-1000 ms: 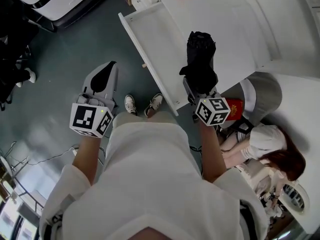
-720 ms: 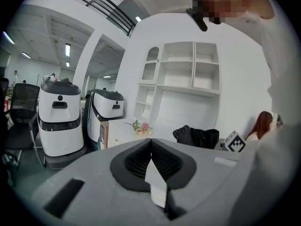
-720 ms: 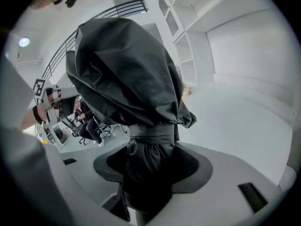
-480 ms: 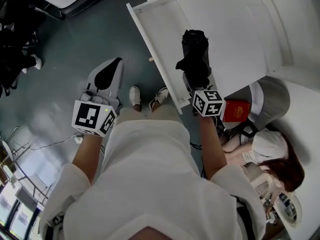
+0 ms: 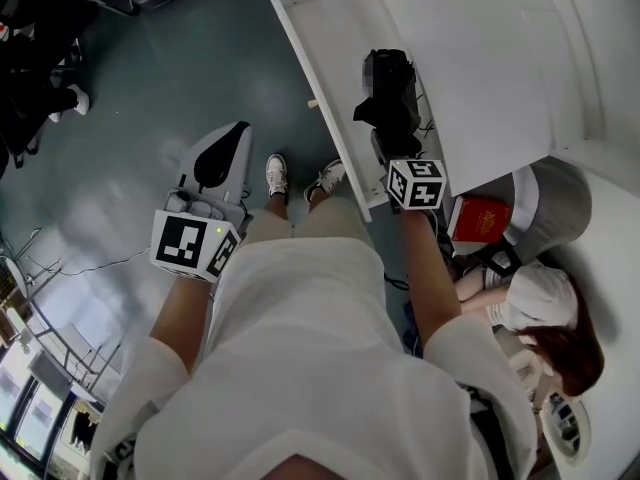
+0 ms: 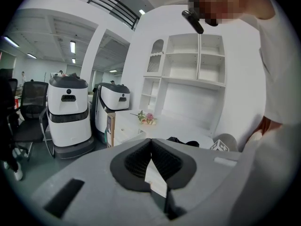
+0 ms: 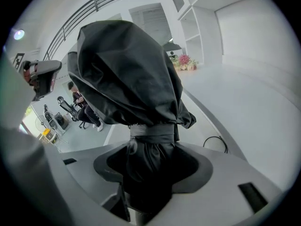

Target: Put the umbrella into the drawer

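Observation:
A black folded umbrella (image 5: 395, 108) hangs over the open white drawer (image 5: 325, 43) in the head view. My right gripper (image 5: 393, 140) is shut on its lower, strapped part, and the bunched canopy sticks out beyond the jaws. In the right gripper view the umbrella (image 7: 127, 74) fills the middle, with my right gripper (image 7: 150, 149) clamped round its narrow neck and the drawer's white floor (image 7: 244, 117) beyond it. My left gripper (image 5: 222, 146) is off to the left over the grey floor, away from the drawer. In its own view my left gripper (image 6: 151, 144) is shut with nothing between the pads.
A black cable (image 7: 215, 142) lies on the white surface below the umbrella. A person (image 5: 540, 303) sits on the floor at the right beside a red box (image 5: 478, 218) and a grey rounded object (image 5: 552, 190). White machines (image 6: 69, 109), a flower bunch (image 6: 146, 118) and shelves (image 6: 197, 62) stand ahead.
My right gripper has sunk with the umbrella, closer to the open drawer. My left gripper has dropped slightly and stays shut.

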Tool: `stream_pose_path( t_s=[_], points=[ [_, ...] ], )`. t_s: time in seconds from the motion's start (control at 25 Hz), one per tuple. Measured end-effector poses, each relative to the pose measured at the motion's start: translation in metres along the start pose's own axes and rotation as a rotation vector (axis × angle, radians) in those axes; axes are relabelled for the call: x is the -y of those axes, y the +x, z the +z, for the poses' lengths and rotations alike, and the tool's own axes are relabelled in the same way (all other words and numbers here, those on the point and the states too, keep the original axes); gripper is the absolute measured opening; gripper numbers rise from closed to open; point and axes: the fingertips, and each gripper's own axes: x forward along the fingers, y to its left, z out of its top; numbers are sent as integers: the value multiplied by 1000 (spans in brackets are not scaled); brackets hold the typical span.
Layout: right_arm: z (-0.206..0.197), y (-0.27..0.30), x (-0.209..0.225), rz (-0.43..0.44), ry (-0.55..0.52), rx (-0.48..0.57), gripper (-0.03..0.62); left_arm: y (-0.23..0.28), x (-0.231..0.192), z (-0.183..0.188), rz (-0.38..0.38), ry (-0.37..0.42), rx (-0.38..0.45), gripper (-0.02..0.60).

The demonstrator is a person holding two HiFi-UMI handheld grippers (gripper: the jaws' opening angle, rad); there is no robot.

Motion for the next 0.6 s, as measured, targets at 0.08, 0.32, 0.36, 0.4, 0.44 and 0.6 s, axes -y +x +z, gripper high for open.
stream_pose_path(
  t_s=[0.08, 0.32, 0.36, 0.4, 0.44, 0.6],
  points=[
    [-5, 9, 2, -3, -11, -14, 242, 2, 2, -5, 4, -7, -3, 14],
    [-20, 26, 22, -22, -61, -47, 242, -8, 2, -16, 69, -40, -3, 14],
    [-23, 28, 23, -23, -64, -53, 242, -12, 1, -21, 80, -45, -12, 14],
    [-25, 31, 25, -24, -67, -58, 242, -14, 0, -27, 89, -49, -22, 14],
    [-27, 33, 27, -25, -71, -62, 242, -16, -1, -33, 96, -57, -31, 14],
    [-34, 41, 34, -41, -101, -79, 242, -15, 4, -41, 101, -144, -19, 14]
  ],
)
